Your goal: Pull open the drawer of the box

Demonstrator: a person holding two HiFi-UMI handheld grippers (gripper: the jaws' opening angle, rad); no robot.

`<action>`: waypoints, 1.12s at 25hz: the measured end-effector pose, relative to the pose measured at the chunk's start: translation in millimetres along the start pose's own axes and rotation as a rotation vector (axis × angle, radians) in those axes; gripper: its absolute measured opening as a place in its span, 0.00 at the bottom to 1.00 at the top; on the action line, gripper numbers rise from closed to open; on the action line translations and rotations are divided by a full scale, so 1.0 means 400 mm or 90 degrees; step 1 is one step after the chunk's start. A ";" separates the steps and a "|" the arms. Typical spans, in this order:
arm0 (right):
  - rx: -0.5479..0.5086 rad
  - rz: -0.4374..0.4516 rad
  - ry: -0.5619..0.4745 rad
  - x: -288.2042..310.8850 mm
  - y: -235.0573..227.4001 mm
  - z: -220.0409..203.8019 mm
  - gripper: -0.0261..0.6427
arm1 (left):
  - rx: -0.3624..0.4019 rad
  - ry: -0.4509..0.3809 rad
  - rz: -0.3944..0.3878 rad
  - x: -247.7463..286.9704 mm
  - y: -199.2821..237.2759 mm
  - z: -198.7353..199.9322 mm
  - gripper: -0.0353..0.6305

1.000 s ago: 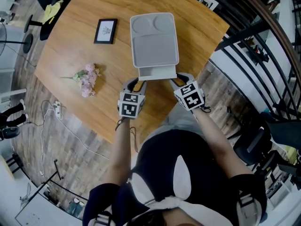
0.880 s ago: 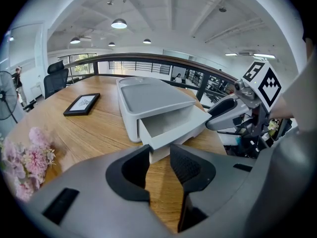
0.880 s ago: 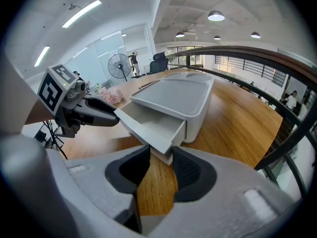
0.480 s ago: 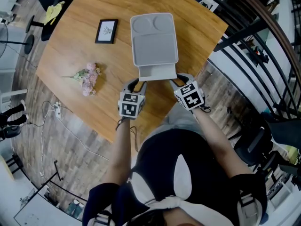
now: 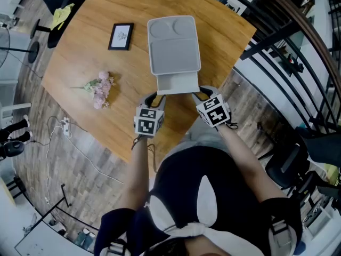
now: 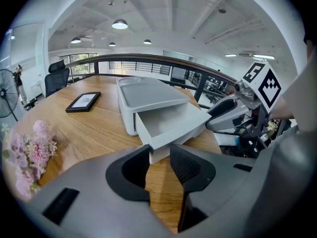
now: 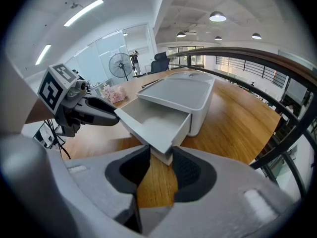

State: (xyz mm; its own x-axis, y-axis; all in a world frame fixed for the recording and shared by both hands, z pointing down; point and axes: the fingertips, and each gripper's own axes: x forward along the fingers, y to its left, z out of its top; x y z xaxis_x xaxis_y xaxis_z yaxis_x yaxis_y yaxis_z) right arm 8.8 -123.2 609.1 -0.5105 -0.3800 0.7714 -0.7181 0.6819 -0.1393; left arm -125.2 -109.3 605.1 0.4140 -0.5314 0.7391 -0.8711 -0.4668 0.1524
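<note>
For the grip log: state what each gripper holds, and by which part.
Both hold the drawer. The left gripper has its fingers on the drawer's front left corner, the right gripper on its front right corner.

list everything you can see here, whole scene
table: one, light wood, fills the middle of the head view
box: one, grey, on the table's far half
drawer: one, grey, empty, partly pulled out of the box toward the person
picture frame: one, black, flat on the table left of the box
flowers: one bunch, pink, lying near the table's left edge
cable: one, white, on the floor left of the table
railing: one, black, right of the table
left tool: one, grey, closed on the drawer's front left corner
right tool: one, grey, closed on the drawer's front right corner
</note>
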 end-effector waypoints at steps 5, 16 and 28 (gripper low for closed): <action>0.000 -0.001 0.008 -0.010 0.005 -0.009 0.25 | -0.001 0.003 0.001 -0.007 -0.008 -0.010 0.27; -0.005 0.003 0.014 -0.022 0.024 -0.034 0.25 | -0.002 0.006 0.002 -0.018 -0.026 -0.036 0.27; -0.007 0.005 0.012 -0.043 0.059 -0.062 0.24 | 0.003 0.013 0.007 -0.052 -0.052 -0.069 0.27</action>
State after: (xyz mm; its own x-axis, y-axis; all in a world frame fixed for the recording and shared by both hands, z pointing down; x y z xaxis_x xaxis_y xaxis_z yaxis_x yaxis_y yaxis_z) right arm 12.5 -85.1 607.9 -0.5069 -0.3626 0.7821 -0.7086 0.6919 -0.1385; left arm -123.0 -69.1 604.5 0.3992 -0.5213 0.7542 -0.8742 -0.4644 0.1418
